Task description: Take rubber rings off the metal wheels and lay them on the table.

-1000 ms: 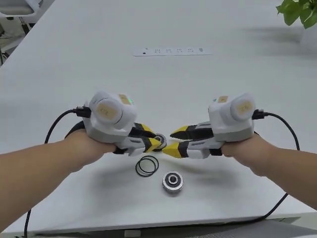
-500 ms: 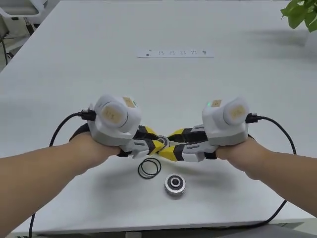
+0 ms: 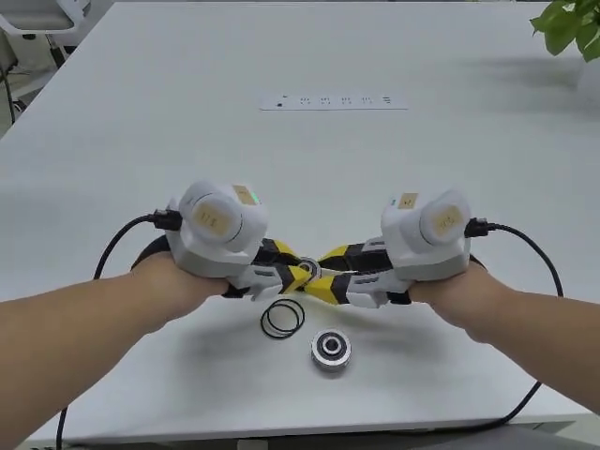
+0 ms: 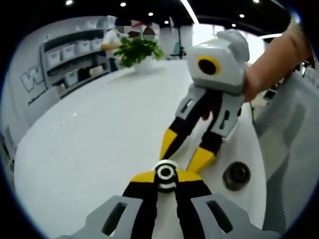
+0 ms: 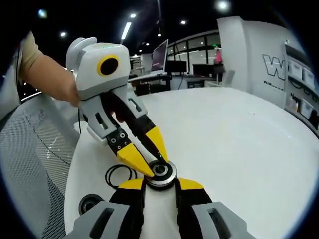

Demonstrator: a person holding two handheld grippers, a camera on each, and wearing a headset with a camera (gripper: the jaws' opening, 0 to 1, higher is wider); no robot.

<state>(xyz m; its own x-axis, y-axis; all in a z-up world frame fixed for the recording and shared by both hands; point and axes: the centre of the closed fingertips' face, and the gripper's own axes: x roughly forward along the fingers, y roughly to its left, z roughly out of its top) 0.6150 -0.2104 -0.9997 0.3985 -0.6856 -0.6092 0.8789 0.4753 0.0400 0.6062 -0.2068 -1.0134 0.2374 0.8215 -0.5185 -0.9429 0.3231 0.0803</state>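
A small metal wheel (image 3: 307,270) with a black rim is held in the air between both grippers. My left gripper (image 3: 298,273) is shut on it from the left; in the left gripper view the wheel (image 4: 165,172) sits between its yellow tips (image 4: 165,179). My right gripper (image 3: 321,274) meets it from the right, its jaws closed against the wheel's rim (image 5: 160,171). Two loose black rubber rings (image 3: 281,317) lie overlapping on the table just below. A second metal wheel (image 3: 330,347) lies flat near the front edge.
The white table (image 3: 309,169) stretches far ahead. A white power strip (image 3: 333,100) lies at the back middle, and plant leaves (image 3: 567,26) reach in at the back right. Black cables (image 3: 117,246) trail from both grippers toward the front edge.
The right gripper has moved left and its open jaws have closed onto the wheel that the left gripper holds. Rings and second wheel on the table have not moved.
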